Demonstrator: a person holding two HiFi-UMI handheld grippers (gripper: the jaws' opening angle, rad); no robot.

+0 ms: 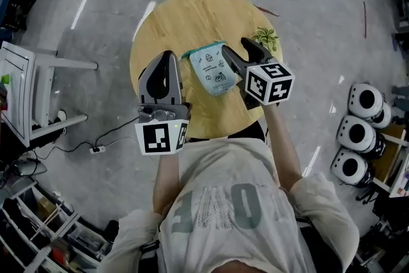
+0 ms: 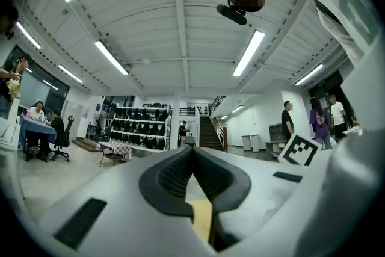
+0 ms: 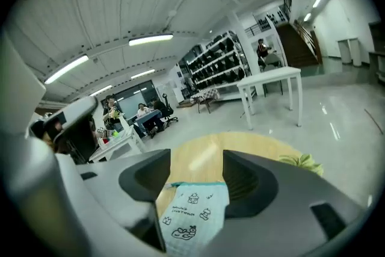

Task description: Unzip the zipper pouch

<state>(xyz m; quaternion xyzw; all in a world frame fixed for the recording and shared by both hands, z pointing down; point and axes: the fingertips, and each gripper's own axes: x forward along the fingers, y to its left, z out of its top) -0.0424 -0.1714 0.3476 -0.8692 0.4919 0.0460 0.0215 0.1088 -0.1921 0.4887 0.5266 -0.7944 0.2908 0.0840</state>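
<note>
A light blue zipper pouch (image 1: 214, 68) with small cartoon prints lies on the round wooden table (image 1: 185, 16). My right gripper (image 1: 234, 48) is at the pouch's right edge with its jaws wide apart. In the right gripper view the pouch (image 3: 195, 216) lies between the two jaws of the right gripper (image 3: 195, 159), and the pads do not press on it. My left gripper (image 1: 167, 55) hovers over the table's left part, a little left of the pouch. The left gripper (image 2: 192, 150) points up at the ceiling, its jaws together with nothing between them.
A small green plant (image 1: 266, 37) sits on the table just beyond the right gripper. White furniture (image 1: 38, 86) stands on the floor at the left, with a power strip (image 1: 96, 149) and cable. Several round white and black devices (image 1: 358, 132) lie on the right.
</note>
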